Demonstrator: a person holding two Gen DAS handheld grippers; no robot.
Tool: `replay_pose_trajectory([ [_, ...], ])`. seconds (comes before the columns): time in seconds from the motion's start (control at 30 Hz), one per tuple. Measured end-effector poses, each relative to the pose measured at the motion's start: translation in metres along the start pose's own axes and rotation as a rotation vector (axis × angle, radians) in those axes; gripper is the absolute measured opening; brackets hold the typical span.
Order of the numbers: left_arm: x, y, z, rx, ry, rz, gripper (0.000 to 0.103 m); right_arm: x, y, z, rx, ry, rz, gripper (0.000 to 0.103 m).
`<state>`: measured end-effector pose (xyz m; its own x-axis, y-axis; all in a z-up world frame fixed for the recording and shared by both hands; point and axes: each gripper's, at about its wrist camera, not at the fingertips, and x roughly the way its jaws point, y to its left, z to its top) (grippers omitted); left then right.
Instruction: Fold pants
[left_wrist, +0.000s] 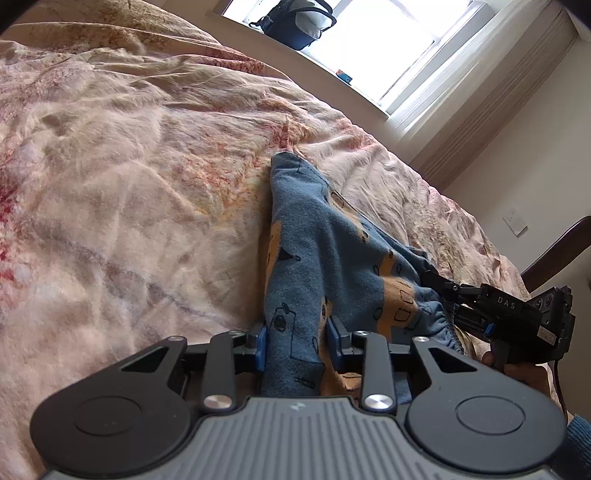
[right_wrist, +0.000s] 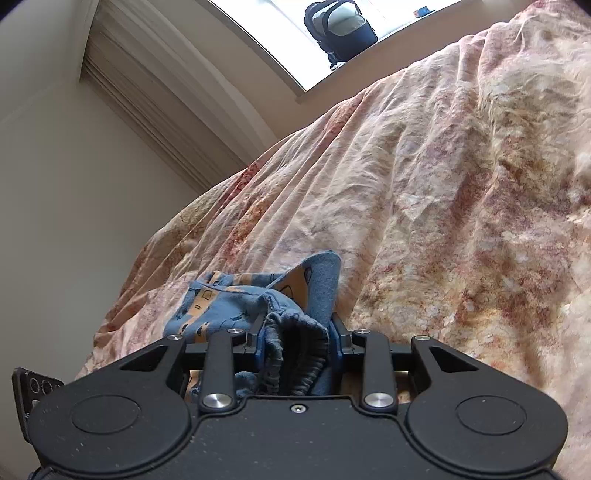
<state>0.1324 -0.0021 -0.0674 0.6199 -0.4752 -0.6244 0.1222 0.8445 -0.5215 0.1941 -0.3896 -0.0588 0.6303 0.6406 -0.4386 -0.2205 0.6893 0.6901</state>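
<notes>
- The left gripper (left_wrist: 295, 341) was clamped on a bunched fold of the pants (left_wrist: 314, 240), its blue pads (left_wrist: 261, 347) pressing the fleece from either side.
- The right gripper (right_wrist: 295, 341) was clamped on the gathered elastic waistband (right_wrist: 295, 354), which filled the gap between its two pads (right_wrist: 337, 341).
- In the left wrist view the right gripper (left_wrist: 430, 275) came in from the right edge, its fingertips buried in the cloth near the waistband, and the hand (left_wrist: 524, 373) holding it showed below the black body.
- The pants were blue fleece with orange patches and small dark outline drawings; from the left gripper one leg ran away across the bed to a narrow end (left_wrist: 286, 158) lying on the cover.
- From the right wrist view the rest of the garment sat in a crumpled heap just ahead of the fingers, with one flap (right_wrist: 325, 280) standing upright.
- The pants lay on a rumpled bedspread (left_wrist: 129, 166) printed in pink, red and tan, which filled most of both views.
- Beyond the bed a bright window (left_wrist: 388, 40) stood in a cream wall, with a pleated blind (right_wrist: 155, 99) beside it.
- A dark blue bag (right_wrist: 340, 29) with a pale panel sat on the sill, well apart from the pants.
- A small blue object (left_wrist: 345, 76) lay farther along the same sill; it was too small to identify.
- A dark wooden chair arm (left_wrist: 557, 251) and a white wall plate (left_wrist: 515, 221) showed past the far side of the bed.
</notes>
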Motion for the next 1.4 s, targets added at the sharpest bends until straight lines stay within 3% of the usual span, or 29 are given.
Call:
replay_pose_trajectory([
  [0.27, -0.001, -0.01, -0.001, 0.041, -0.002, 0.036, 0.026, 0.003, 0.001, -0.005, 0.027, -0.006, -0.033, 0.037],
  [0.4, -0.008, -0.025, 0.001, 0.111, -0.018, 0.078, 0.018, 0.002, 0.024, -0.008, -0.051, -0.046, -0.089, 0.025],
  [0.83, -0.041, -0.046, 0.016, 0.164, -0.038, 0.089, 0.016, -0.022, 0.095, -0.016, -0.217, -0.164, -0.158, 0.018],
  [1.1, -0.073, -0.034, 0.045, 0.179, -0.167, 0.166, 0.016, -0.01, 0.139, 0.006, -0.335, -0.17, -0.068, 0.018],
  [1.4, -0.08, 0.025, 0.072, -0.004, -0.215, 0.196, 0.016, 0.07, 0.177, 0.032, -0.441, -0.093, 0.025, 0.018],
])
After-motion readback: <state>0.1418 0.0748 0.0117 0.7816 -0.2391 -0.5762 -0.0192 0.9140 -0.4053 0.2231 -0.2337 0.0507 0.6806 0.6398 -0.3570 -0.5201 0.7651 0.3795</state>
